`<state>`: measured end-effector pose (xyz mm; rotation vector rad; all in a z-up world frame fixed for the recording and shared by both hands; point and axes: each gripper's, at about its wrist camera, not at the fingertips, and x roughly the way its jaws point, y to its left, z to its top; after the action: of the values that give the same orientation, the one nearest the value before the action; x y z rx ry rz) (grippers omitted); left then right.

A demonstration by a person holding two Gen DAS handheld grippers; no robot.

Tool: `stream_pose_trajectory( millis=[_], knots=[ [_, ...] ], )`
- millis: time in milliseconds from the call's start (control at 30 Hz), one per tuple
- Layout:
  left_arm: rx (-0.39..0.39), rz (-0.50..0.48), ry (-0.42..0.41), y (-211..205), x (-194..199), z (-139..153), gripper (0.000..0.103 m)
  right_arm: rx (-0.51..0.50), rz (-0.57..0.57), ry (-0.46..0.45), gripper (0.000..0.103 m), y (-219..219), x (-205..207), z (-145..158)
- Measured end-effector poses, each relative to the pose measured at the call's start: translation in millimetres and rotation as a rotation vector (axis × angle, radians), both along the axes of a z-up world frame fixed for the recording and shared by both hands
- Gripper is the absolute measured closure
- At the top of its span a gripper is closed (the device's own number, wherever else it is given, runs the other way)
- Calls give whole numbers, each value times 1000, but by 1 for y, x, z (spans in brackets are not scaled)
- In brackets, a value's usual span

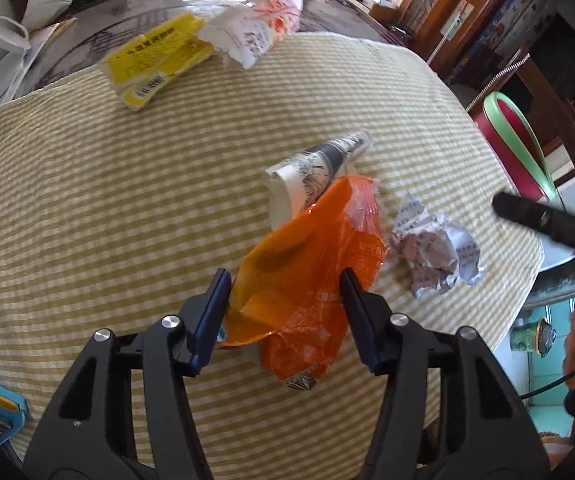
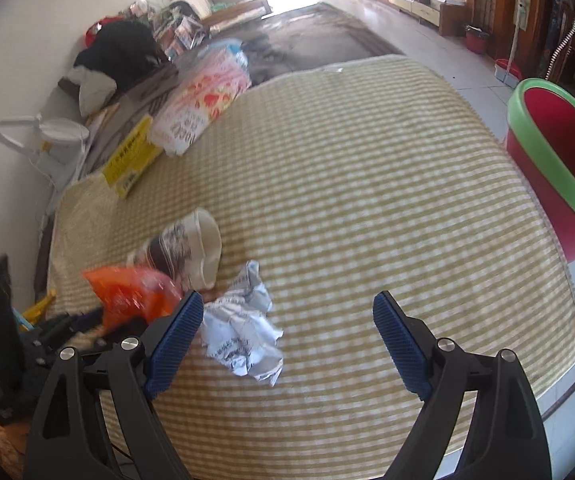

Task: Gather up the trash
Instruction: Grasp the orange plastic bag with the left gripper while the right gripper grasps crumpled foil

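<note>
Left gripper (image 1: 285, 280) with fingers spread either side of the orange plastic bag (image 1: 307, 264) on the striped cloth (image 1: 127, 200), whether they touch it unclear, paper cup (image 1: 311, 172) at 12 o'clock touching the bag, crumpled paper (image 1: 435, 248) at 2 o'clock, right gripper (image 2: 283, 312) parted wide, crumpled paper (image 2: 243, 328) just beside its 9 o'clock finger, red bin (image 2: 559, 160) at 2 o'clock.

paper cup (image 1: 311, 176): 1 | orange wrapper (image 1: 307, 280): 1 | crumpled paper (image 1: 435, 248): 1 | yellow box (image 1: 155, 60): 1 | bin (image 2: 559, 160): 1
</note>
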<state>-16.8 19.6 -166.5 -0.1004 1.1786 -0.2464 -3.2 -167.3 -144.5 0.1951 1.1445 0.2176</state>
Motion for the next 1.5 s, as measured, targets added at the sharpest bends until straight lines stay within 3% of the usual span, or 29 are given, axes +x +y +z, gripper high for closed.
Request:
stream_pose_trajectory(
  millis=[233, 433, 633, 767, 867, 1000, 1067, 1100, 1133, 1200, 1233, 1500],
  knots=[
    [10, 76, -44, 30, 2, 10, 49, -51, 87, 86, 19, 35, -1, -32],
    [26, 126, -38, 47, 1, 9, 48, -82, 125, 82, 19, 52, -1, -40],
    [46, 121, -44, 46, 4, 7, 40, -119, 140, 62, 19, 59, 1, -38],
    [32, 130, -40, 45, 7, 6, 26, -144, 144, 48, 19, 61, 0, -36],
    [37, 128, -46, 42, 9, 6, 21, -142, 138, 40, 19, 58, 0, -35],
    [55, 121, -35, 39, 14, -1, 20, -138, 143, 33, 24, 56, -1, -34],
    [76, 90, -9, 34, 18, -7, 36, -133, 151, 30, 35, 57, -2, -33],
    [96, 82, -21, 32, 18, -6, 38, -136, 153, 29, 49, 57, -3, -32],
    [93, 80, -25, 31, 18, -5, 42, -132, 154, 26, 54, 56, -3, -30],
    [66, 93, -30, 33, 16, 0, 45, -124, 146, -4, 56, 54, -5, -22],
    [65, 110, -47, 34, 15, 4, 57, -123, 143, -21, 56, 54, -6, -18],
    [36, 183, -183, 36, 9, 55, 56, -96, 91, -213, 56, 43, -7, 43]
  ],
)
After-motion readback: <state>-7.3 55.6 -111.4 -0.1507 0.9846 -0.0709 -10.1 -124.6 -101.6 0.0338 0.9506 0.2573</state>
